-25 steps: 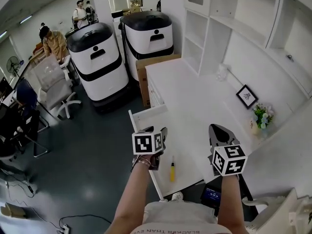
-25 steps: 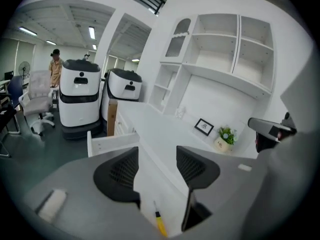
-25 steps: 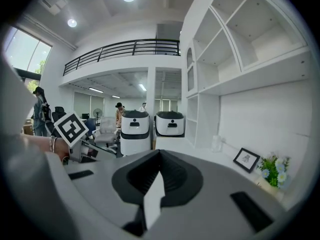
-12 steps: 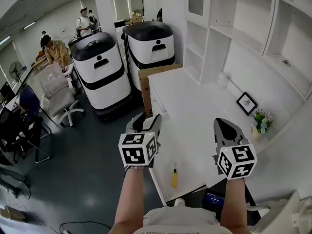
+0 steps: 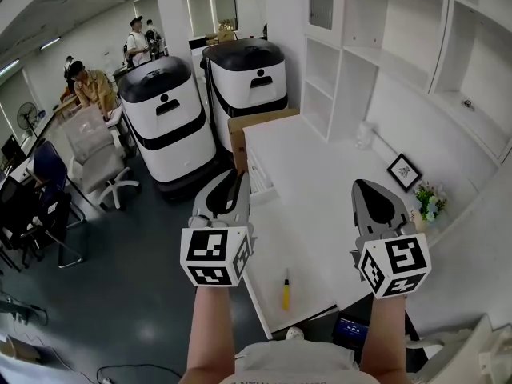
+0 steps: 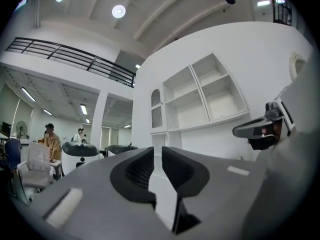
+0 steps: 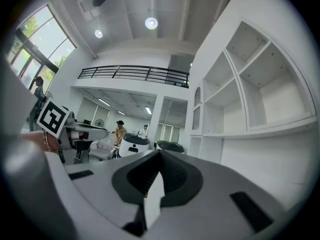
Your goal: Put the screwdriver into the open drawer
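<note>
Nothing done on the job itself yet. Looking down at the screwdriver [image 5: 285, 288]: yellow handle, lying flat and untouched on the bench [image 5: 320, 182], close to the near edge, between the two raised arms and well below both tools. Not in the drawer [image 5: 261, 184], mostly hidden at the bench's left side behind the left gripper [image 5: 230, 182]; hard to say from here how far out. So everything is left to do: come down, pick up, carry across, drop in.

Now the hands. Holding both grippers high out front, arms stretched forward, marker cubes turned toward the head camera. Pointing roughly level and away across the room, not down at the bench. Left gripper up by the bench's left edge, partly over the floor. Right gripper [image 5: 370, 189] up above the bench's right part, well apart from the screwdriver.

On to the left fingers [image 6: 137, 169]: just been closing, down to a narrow slit, with nothing between, only the far shelves and wall seen through the gap. Gripping nothing, then. As for the right fingers [image 7: 175, 176]: clenched tip to tip, also empty.

Judging by that, will need to spread one pair of fingers again and sink low before any grasp. Probably worth closing across the handle squarely, since a thin tool lying flat could roll off if nudged sideways.
</note>
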The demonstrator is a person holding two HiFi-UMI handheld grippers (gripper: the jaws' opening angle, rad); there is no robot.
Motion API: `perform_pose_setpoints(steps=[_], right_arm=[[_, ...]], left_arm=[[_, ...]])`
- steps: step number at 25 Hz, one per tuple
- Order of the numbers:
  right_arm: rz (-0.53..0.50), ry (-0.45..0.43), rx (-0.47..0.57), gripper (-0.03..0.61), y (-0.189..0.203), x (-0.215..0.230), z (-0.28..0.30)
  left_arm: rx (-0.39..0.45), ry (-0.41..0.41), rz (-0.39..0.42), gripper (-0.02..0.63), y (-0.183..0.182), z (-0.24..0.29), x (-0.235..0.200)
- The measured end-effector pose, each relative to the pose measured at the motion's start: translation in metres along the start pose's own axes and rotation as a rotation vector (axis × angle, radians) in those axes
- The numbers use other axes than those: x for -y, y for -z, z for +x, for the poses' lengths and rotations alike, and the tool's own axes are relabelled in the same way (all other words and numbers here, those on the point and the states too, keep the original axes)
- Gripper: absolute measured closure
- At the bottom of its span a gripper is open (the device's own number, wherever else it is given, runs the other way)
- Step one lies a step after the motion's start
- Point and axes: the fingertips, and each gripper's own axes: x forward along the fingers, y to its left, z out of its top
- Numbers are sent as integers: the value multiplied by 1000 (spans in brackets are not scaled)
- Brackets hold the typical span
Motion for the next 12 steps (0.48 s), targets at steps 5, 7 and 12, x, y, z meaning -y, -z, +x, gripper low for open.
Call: perform_pose_setpoints(steps=[5,7,12], right_arm=[[-13,13,53,576,-18,4,-1],[-17,19,73,575,-26,6,-2],[-22,24,118,575,-42,10,-3]], left_arm=[[60,-24,59,603,-24,-5,-2],[84,-27,75,604,-34,-7,-2],[134,-45,106,604,-57,-11,-7]])
